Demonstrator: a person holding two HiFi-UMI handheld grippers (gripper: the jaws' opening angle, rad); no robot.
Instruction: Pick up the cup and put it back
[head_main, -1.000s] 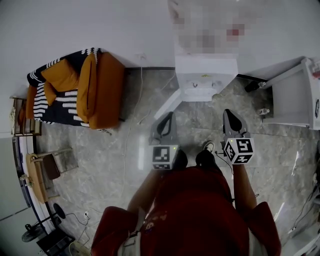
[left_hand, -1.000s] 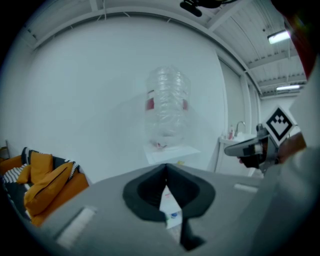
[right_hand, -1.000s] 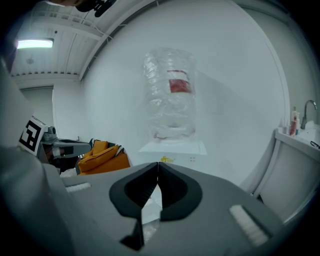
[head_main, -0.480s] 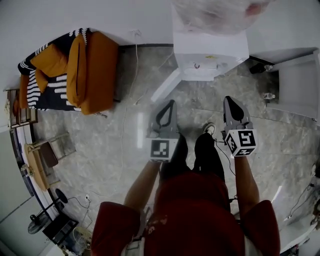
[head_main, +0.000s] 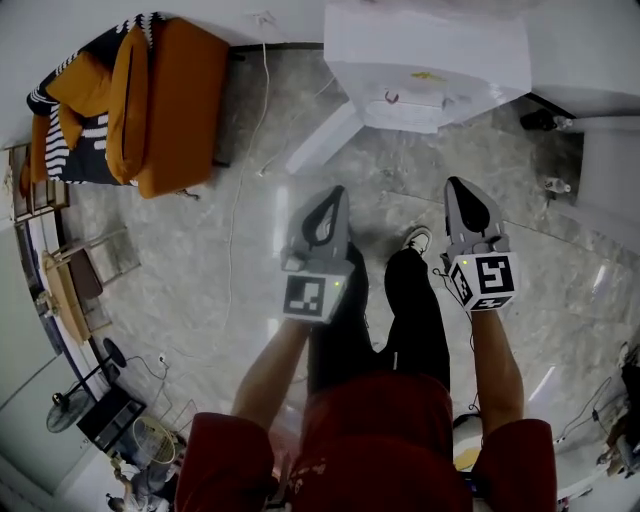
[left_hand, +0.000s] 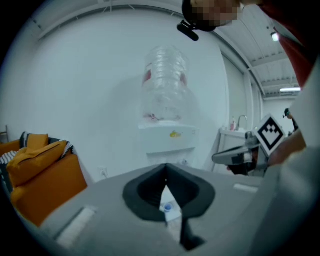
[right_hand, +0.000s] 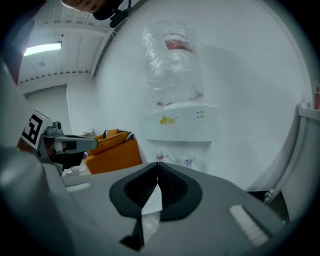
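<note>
Plainly no cup shows in any view, so its direction from either tool cannot be told. The left tool (head_main: 337, 195) and right tool (head_main: 458, 187) both point toward the white floor-standing water dispenser with a clear plastic bottle on top (head_main: 425, 60), neither clearly nearer. Each tool's jaws are closed on nothing, and the dispenser's small yellow logo (right_hand: 166, 120) is too blurred to read.

Orange sofa (head_main: 180, 100), white water dispenser (head_main: 425, 55)
</note>
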